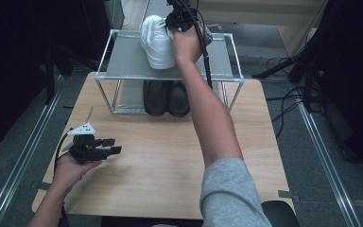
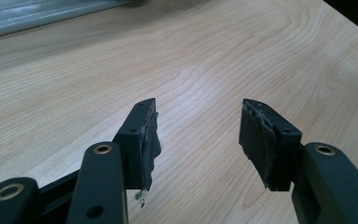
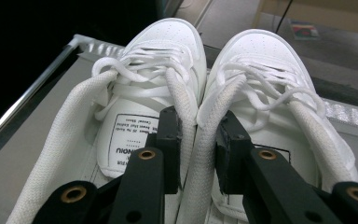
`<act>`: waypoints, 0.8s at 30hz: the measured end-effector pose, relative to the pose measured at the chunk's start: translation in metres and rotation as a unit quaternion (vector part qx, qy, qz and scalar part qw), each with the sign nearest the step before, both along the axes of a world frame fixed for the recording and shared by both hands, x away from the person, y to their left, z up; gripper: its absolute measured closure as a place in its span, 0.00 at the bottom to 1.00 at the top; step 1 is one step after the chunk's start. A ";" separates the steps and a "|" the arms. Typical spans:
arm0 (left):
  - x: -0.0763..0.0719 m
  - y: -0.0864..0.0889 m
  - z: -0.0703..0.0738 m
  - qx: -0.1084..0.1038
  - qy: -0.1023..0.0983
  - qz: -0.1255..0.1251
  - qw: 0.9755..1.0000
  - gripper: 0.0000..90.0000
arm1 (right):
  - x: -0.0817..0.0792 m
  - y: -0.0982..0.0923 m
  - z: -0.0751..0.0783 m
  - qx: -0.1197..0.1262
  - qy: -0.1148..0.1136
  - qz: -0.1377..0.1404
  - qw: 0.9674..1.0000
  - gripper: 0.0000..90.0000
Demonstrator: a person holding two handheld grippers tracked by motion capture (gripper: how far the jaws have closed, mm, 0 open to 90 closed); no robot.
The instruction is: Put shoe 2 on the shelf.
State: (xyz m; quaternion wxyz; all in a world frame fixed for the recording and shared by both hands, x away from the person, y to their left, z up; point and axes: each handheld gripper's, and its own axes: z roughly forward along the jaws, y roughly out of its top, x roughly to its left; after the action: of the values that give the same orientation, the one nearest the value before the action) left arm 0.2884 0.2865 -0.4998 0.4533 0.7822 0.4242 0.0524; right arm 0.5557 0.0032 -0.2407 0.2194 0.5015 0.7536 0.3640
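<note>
Right claw (image 3: 198, 140) grips both white sneakers' (image 3: 177, 84) inner collars; left claw (image 2: 198, 140) gapes empty

Two white sneakers (image 3: 205, 93), two black shoes (image 1: 166, 98), one metal rack (image 1: 123, 61), one wooden table (image 1: 170, 161).

Both grippers are black: the left gripper (image 1: 114, 145) carries a grey three-cornered plate and brass-ringed screw holes. Its pads (image 2: 149, 140) look frayed, perhaps worn. The right arm wears a grey sleeve (image 1: 229, 189).

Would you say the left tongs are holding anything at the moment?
No, the left tongs stand open over the bare wooden table with nothing between them.
</note>
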 end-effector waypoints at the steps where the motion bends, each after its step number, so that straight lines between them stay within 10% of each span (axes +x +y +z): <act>1: 0.000 0.000 0.000 -0.001 0.000 -0.001 1.000 0.52 | 0.002 0.002 -0.002 -0.002 -0.002 -0.008 1.000 0.84; 24: 0.001 0.000 0.002 -0.003 -0.005 -0.004 1.000 0.52 | -0.002 0.023 -0.017 0.013 0.054 -0.025 0.998 0.80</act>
State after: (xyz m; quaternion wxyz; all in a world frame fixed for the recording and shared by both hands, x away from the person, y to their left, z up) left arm 0.2890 0.2866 -0.4979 0.4581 0.7822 0.4189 0.0528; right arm 0.5538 0.0265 -0.2574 0.1813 0.5414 0.7470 0.3406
